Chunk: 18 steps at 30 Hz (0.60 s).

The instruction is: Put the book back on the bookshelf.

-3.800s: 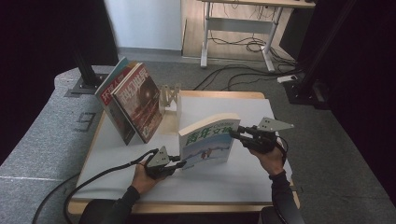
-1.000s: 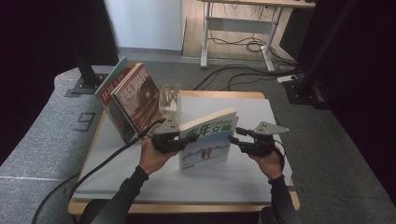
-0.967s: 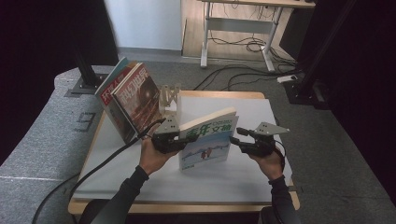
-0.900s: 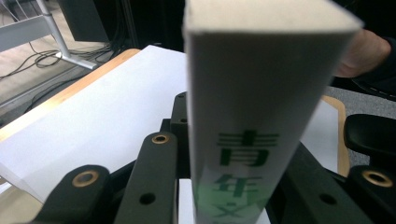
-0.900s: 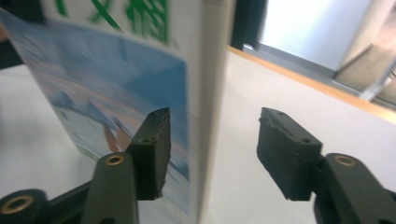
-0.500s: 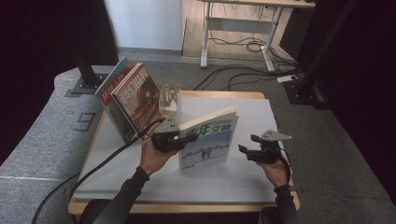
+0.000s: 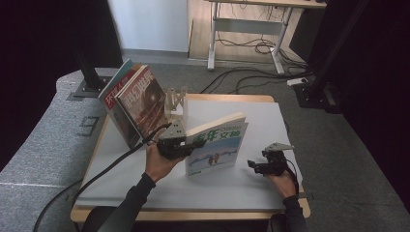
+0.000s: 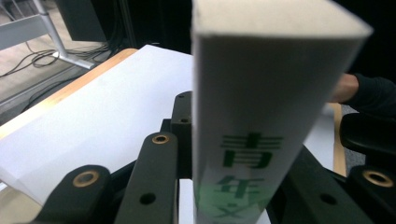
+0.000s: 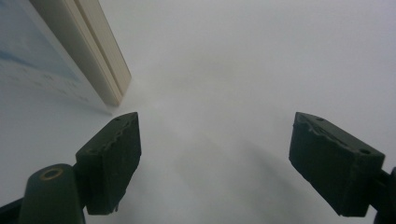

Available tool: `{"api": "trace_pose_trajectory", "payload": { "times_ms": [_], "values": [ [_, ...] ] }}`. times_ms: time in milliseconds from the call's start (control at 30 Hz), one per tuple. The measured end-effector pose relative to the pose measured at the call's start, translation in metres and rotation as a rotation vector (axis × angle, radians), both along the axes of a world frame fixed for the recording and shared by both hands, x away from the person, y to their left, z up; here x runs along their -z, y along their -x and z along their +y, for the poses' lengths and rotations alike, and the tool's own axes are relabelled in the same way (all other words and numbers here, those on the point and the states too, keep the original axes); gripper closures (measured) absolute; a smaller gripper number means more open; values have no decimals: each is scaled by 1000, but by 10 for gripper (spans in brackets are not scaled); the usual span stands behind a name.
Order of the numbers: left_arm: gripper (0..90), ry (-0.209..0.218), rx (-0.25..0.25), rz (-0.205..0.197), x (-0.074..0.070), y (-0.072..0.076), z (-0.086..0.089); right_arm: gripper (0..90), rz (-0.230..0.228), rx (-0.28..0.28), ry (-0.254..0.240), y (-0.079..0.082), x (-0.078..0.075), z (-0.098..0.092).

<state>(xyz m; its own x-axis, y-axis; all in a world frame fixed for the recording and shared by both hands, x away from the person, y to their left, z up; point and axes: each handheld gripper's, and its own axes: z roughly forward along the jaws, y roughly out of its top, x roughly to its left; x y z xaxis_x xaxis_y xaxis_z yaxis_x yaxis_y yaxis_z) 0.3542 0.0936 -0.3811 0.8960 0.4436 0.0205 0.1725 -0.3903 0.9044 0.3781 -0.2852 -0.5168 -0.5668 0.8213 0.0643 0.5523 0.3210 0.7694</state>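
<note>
Down by the table's (image 7: 145, 203) near right corner, the right gripper (image 7: 256, 166) sits low over the white top with nothing in it, and its jaws have just been opening, so they're spread wide with the book's page edge off to one side in the right gripper view. A bit further in, around the middle of the table, the left gripper (image 7: 186, 146) is clamped on the spine end of the thick white book (image 7: 217, 145), holding it upright on its bottom edge. Toward the far left corner, two more books (image 7: 138, 104) lean against a wooden rack (image 7: 175, 100).
</note>
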Motion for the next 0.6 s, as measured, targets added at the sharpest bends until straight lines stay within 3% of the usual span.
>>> {"api": "trace_pose_trajectory", "payload": {
  "times_ms": [233, 600],
  "values": [
    [738, 9, -41, 7, 0, 0, -2, 151, 32, 4, 63, -2, 15, 2],
    [741, 19, -99, 25, -3, -1, -1, 134, 7, -4, 76, -1, 18, 3]
  ]
}}
